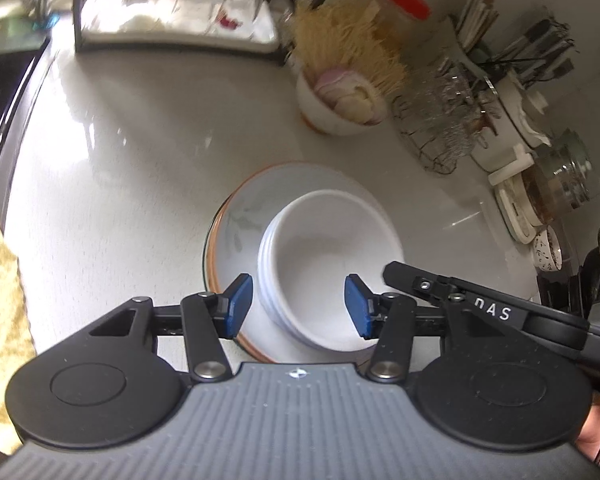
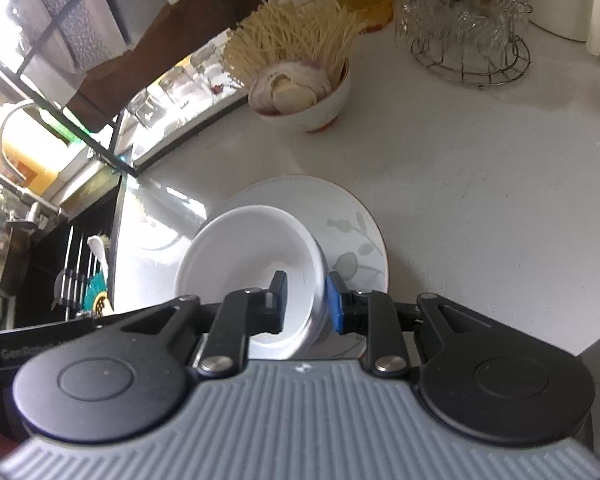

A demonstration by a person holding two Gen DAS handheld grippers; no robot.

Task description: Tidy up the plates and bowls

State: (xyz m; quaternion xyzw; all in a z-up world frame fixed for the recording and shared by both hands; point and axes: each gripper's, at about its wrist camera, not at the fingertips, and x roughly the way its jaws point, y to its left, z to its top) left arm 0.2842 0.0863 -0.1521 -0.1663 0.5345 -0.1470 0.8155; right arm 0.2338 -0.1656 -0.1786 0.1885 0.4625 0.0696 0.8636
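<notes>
A stack of white bowls sits on white plates with an orange rim on the pale counter. My left gripper hangs open just above the stack's near side. Its blue pads stand apart from the bowl wall on both sides. In the right wrist view the same bowls rest on the leaf-patterned plate. My right gripper straddles the bowls' right wall, one finger inside the top bowl and the blue pad outside. A gap shows at the inner finger, so it is open.
A small bowl of garlic with a noodle bundle stands behind the plates. To the right are a wire basket of glasses, jars and a white appliance. A yellow cloth lies at the left. The sink and faucet are at the left.
</notes>
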